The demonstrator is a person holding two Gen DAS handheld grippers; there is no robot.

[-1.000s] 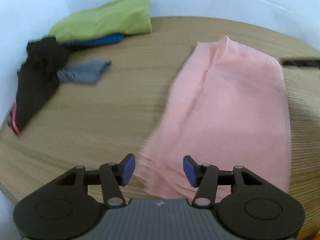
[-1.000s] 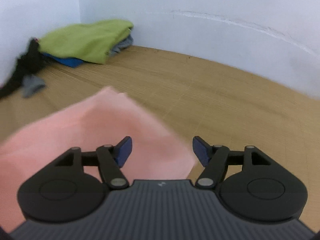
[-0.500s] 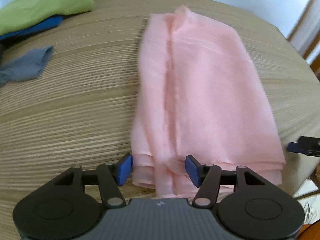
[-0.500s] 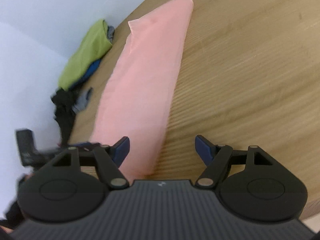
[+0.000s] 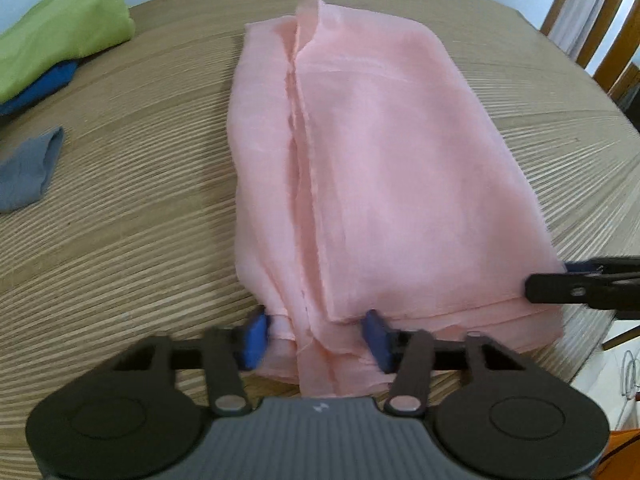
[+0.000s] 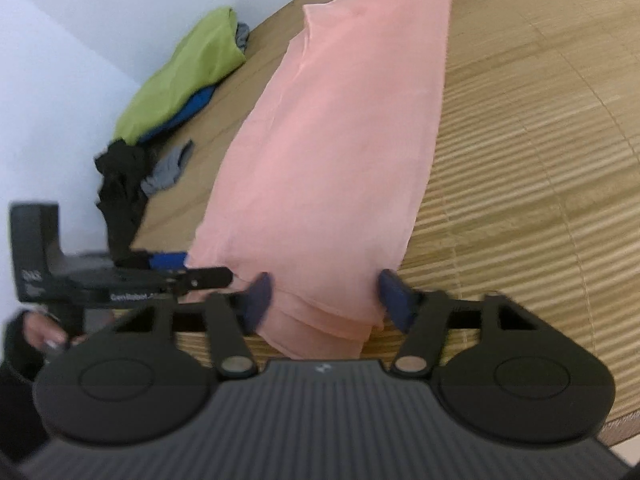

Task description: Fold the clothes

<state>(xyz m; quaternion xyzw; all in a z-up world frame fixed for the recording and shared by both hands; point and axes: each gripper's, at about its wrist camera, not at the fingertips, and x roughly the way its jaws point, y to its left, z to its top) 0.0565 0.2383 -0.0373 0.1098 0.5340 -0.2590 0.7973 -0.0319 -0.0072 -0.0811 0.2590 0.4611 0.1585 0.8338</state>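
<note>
**Pink cloth, near hem between both sets of pads**

Pink cloth (image 5: 372, 184) lies flat on the wood desk (image 5: 120, 248), already folded into a long strip. Long axis runs straight away from both hand-held grippers; the near short hem is right at the fingertips, far end well off toward the wall.

Left hand-held gripper (image 5: 316, 338) sits at the hem's left corner, right hand-held gripper (image 6: 324, 298) at the right corner, so each has its own corner, neither nearer overall. Both have just been closing, w/ layered hem between the pads. Jaws approx. half apart; pads flank the fabric but no clear pinch yet, so I'd judge not clamped.

Further back, left side: grey piece (image 5: 28, 172), black garment (image 6: 120, 192), then green/blue stack (image 5: 60, 40) by the wall.
</note>
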